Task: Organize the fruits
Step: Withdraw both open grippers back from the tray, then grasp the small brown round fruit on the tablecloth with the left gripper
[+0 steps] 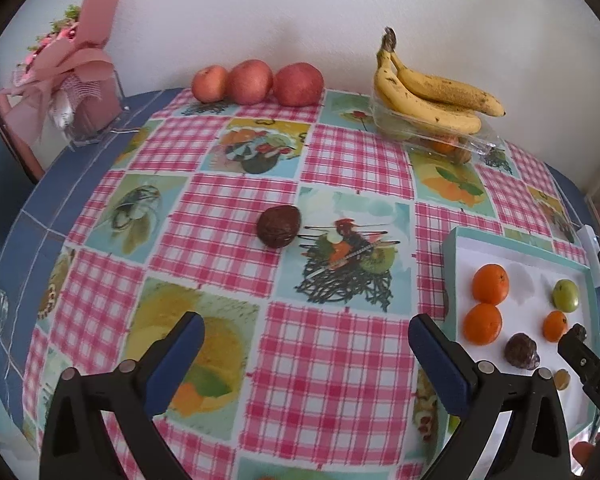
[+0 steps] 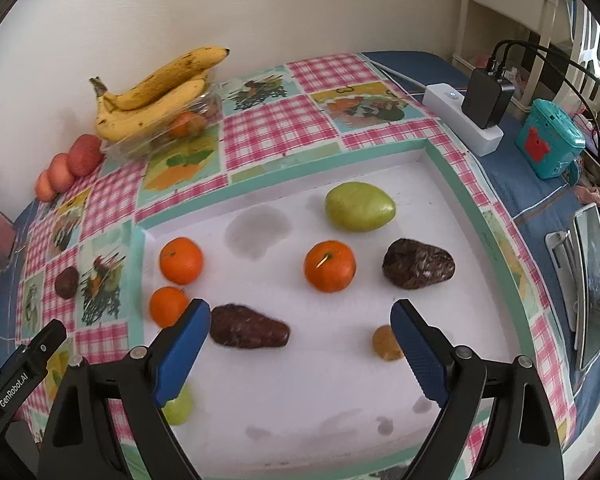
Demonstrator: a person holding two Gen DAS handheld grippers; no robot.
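My left gripper hangs above the checked cloth of the desk, jaws wide and holding nothing. Ahead of it one dark wrinkled fruit lies alone on the cloth, with bare cloth on every side. Three apples line the far edge against the wall, beside bananas on a clear plastic box. My right gripper hangs over the white tray, jaws wide and likewise holding nothing. Inside the tray's green rim lie three oranges, a green fruit, two dark fruits and a small brown fruit just beside the right jaw. The tray's near middle lies bare.
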